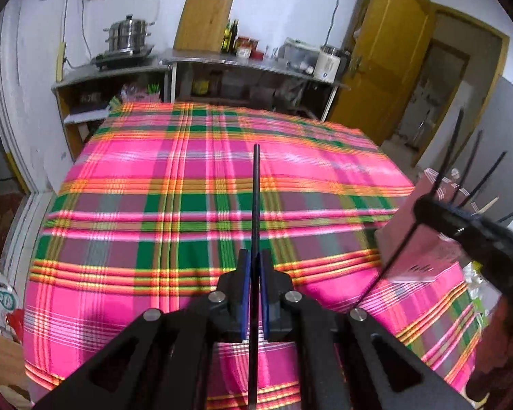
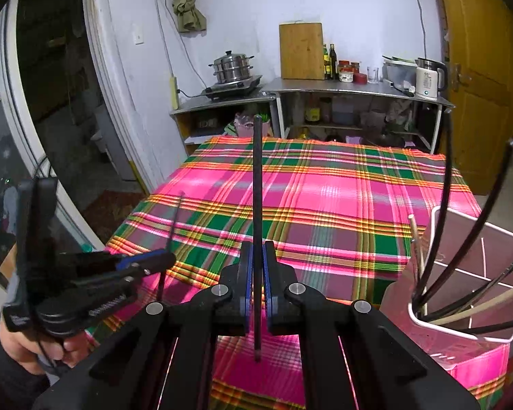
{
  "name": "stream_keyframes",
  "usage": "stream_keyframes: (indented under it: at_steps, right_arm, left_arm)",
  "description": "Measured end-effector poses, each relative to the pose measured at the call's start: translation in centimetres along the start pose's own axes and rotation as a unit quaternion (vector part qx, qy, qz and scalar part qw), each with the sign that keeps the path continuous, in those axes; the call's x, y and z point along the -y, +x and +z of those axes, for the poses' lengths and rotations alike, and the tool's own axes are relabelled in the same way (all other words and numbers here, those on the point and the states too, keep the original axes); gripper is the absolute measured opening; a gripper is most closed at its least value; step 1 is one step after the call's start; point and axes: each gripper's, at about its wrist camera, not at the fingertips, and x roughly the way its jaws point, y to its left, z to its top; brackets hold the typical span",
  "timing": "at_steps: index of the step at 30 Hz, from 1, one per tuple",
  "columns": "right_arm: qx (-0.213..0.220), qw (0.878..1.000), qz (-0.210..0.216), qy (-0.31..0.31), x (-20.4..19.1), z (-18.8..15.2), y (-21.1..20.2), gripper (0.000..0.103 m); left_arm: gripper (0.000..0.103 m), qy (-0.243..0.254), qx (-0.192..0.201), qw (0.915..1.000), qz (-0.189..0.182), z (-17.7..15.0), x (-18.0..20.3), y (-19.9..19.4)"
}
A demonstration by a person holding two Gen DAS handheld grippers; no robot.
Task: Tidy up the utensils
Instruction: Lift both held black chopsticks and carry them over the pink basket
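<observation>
Each hand-held gripper is clamped on one black chopstick [image 1: 256,205], left gripper [image 1: 255,266] and right gripper [image 2: 256,263] alike, above the plaid cloth [image 2: 325,205]. Tips should drop steeply into the pink holder [image 2: 475,249] at the cloth's near right; chopsticks [image 2: 461,249] already leaning there crowd its mouth.

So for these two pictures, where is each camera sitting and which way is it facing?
Left wrist: sits on the left claw, looking forward and down over the plaid cloth toward the kitchen shelf; its own fingers clamp a black chopstick, and the right claw shows at the right.
Right wrist: sits on the right claw, facing the same way; it clamps another black chopstick, with the left claw and a hand at the left.
Shared: cloth, shelf, steamer pot, pink holder.
</observation>
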Motion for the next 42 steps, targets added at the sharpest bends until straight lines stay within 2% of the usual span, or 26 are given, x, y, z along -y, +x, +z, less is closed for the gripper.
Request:
stream_keyframes:
  at_steps: [11,21,32,36,42]
  right_arm:
    - [0.031,1.000,0.002,0.002,-0.3,0.3,-3.7,0.005]
    - [0.053,0.998,-0.001,0.015,0.6,-0.5,-7.7,0.005]
    - [0.063,0.997,-0.027,0.047,3.9,-2.3,-12.2,0.005]
    - [0.076,0.994,-0.045,0.062,6.0,-2.1,-14.0,0.005]
    - [0.107,0.989,-0.067,0.076,8.3,-0.4,-16.3,0.005]
  left_arm:
    - [0.006,0.026,0.048,0.9983,-0.020,1.0,2.9,-5.5]
    - [0.006,0.040,0.056,0.9967,-0.044,0.9,5.3,-8.1]
    - [0.006,0.076,0.029,0.9892,-0.121,0.7,10.8,-7.8]
    - [0.006,0.083,0.029,0.9848,-0.150,1.9,12.9,-7.7]
    - [0.006,0.097,0.052,0.9781,-0.176,4.9,15.7,-7.9]
